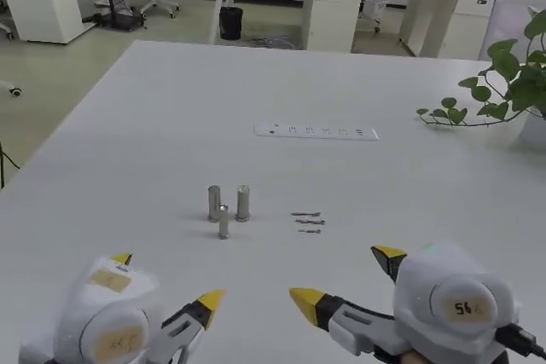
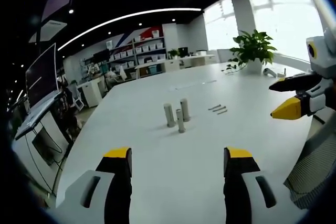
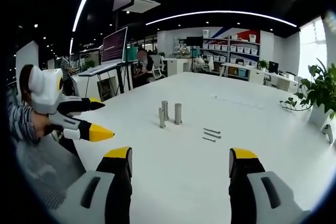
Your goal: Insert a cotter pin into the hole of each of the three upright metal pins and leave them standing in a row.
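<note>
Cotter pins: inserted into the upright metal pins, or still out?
Out. The three cotter pins lie flat on the table, beside the three upright metal pins, touching none.

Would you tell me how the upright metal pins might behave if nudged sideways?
Probably tippy: the upright metal pins are tall and narrow. Standing close together, one falling may topple its neighbours. Once down, a pin would likely roll on the smooth table.

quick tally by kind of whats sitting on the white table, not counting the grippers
upright metal pins: 3
cotter pins: 3
power strip: 1
potted plant: 1
total: 8
</note>
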Available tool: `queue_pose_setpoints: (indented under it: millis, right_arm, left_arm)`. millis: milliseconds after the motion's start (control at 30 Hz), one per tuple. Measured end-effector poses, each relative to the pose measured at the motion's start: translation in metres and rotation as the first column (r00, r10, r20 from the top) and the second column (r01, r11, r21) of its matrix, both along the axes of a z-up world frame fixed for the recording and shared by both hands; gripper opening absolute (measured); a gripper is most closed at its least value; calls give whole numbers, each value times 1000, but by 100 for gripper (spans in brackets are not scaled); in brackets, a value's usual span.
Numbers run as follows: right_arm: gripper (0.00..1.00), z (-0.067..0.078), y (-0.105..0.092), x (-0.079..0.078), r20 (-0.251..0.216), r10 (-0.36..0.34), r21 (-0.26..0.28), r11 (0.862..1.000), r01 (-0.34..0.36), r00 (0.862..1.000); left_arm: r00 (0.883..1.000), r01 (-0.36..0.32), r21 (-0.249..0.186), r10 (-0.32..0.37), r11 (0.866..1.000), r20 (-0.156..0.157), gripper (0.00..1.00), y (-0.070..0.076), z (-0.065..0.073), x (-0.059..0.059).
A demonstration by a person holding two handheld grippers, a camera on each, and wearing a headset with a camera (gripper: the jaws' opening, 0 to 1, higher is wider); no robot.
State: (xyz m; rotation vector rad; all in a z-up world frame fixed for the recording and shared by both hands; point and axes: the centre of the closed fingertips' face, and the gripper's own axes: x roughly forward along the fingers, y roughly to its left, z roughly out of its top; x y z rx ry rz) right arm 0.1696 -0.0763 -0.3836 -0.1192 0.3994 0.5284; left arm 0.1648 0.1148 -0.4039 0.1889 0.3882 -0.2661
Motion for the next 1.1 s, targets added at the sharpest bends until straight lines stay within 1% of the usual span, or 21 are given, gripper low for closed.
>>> queue_pose_setpoints:
  millis: [100,167,233,333,400,433,533,567,633,667,767,867,900,933,967,1000,1100]
  right_arm:
    - [73,8,-6,4,6,-3,11,1000,3,1000]
    - [73,13,-9,7,10,-6,18,1000,6,1000]
    - [73,16,-11,9,7,-4,22,1000,4,1000]
    - [71,17,-12,12,-7,-1,34,999,1,1000]
    - [69,18,-12,14,-5,2,34,999,-2,1000]
    - [69,19,-13,16,-6,1,32,999,-1,1000]
    - [69,19,-12,19,-17,3,42,999,-2,1000]
    - [69,19,-11,20,-17,6,48,999,-5,1000]
    - [69,20,-7,22,-22,26,61,998,-24,999]
    - [69,21,-5,23,-26,32,67,997,-30,999]
    - [68,23,0,25,-20,48,68,997,-47,999]
    - [67,23,3,29,-20,59,71,996,-58,998]
    - [67,22,3,30,-28,63,72,996,-61,998]
    - [66,22,4,31,-30,63,74,995,-61,998]
    - [66,22,4,32,-30,64,77,995,-62,997]
    - [65,22,4,33,-31,65,78,995,-63,997]
    - [64,20,3,37,-35,63,75,995,-60,997]
  left_arm:
    - [1000,5,-13,-5,1000,11,66,-1,4,4]
    - [1000,7,-8,-6,1000,16,64,-1,6,9]
    - [1000,16,-11,-16,1000,19,62,-2,8,15]
    - [999,32,-12,-32,999,24,60,-4,12,28]
    - [999,46,-11,-45,999,25,58,-6,13,35]
    - [998,58,-14,-58,998,29,57,-8,13,40]
    - [997,73,-18,-73,997,31,53,-10,13,53]
    - [996,82,-25,-81,996,29,52,-12,12,58]
    - [996,89,-21,-88,996,27,52,-14,10,66]
    - [995,96,-14,-96,995,18,51,-15,7,70]
    - [994,106,-32,-106,994,12,48,-18,2,81]
    - [993,118,-25,-118,993,2,45,-19,-5,92]
    - [993,120,-28,-120,992,-2,44,-20,-6,95]
    - [992,123,-46,-124,991,-14,43,-22,-9,98]
    - [992,125,-52,-126,991,-16,41,-22,-11,101]
    - [991,128,-53,-130,990,-22,40,-23,-15,105]
    - [989,146,-46,-147,988,-32,35,-27,-21,111]
